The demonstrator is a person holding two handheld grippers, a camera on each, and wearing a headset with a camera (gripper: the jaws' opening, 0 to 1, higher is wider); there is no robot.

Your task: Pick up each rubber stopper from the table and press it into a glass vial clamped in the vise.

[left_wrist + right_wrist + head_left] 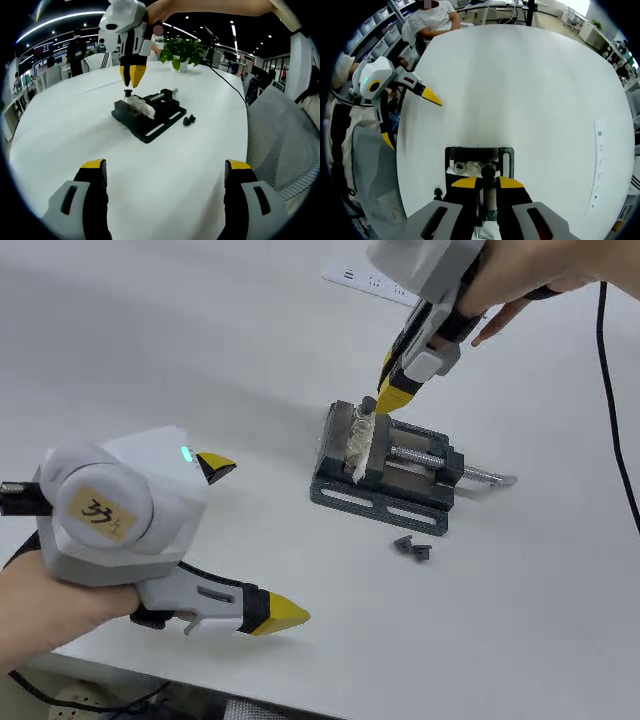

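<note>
- The vise (pixel 432 502) stands on the white tabletop (pixel 180 350), clamping a row of glass vials (pixel 362 437) upright between its plates.
- One dark rubber stopper (pixel 368 403) sits on top of the end vial.
- The right gripper (pixel 392 395) points down at that stopper, its jaws drawn almost together with only a narrow slit between them and nothing gripped. The yellow tips are just above the stopper; whether they touch it cannot be told.
- Two loose stoppers (pixel 412 547) lie together on the tabletop, just in front of the vise.
- The left gripper (pixel 247 538) hovers well apart from the vise near the tabletop's edge, its jaws spread wide and empty.
</note>
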